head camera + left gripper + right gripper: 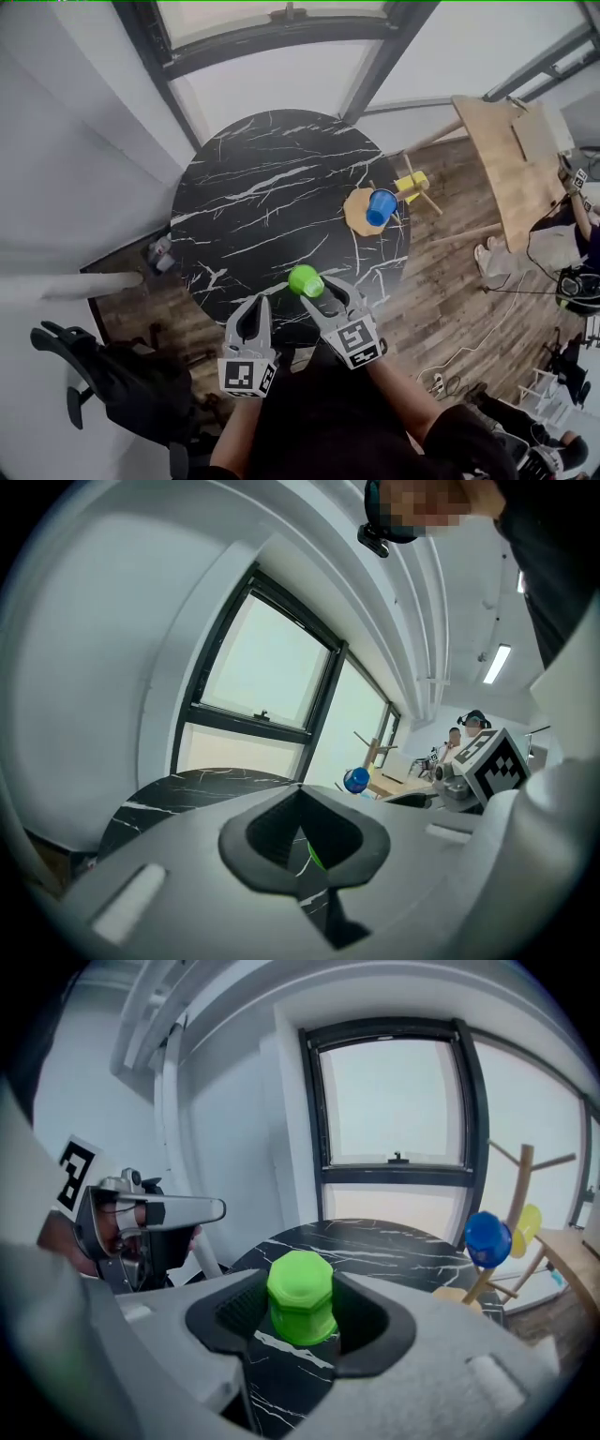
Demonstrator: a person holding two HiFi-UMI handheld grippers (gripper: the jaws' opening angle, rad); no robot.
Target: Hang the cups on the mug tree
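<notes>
A green cup (306, 280) is clamped upside down between the jaws of my right gripper (316, 289), above the near edge of the round black marble table (272, 187). In the right gripper view the green cup (300, 1296) fills the gap between the jaws. The wooden mug tree (361, 212) stands at the table's right side. A blue cup (381, 206) and a yellow cup (412, 181) hang on it. My left gripper (255, 311) hovers just left of the right one, shut with nothing in it.
A light wooden table (511, 159) stands to the right, with people (562, 234) and cables on the wood floor beside it. A black office chair (103, 375) is at the lower left. Window frames and a white wall run behind the marble table.
</notes>
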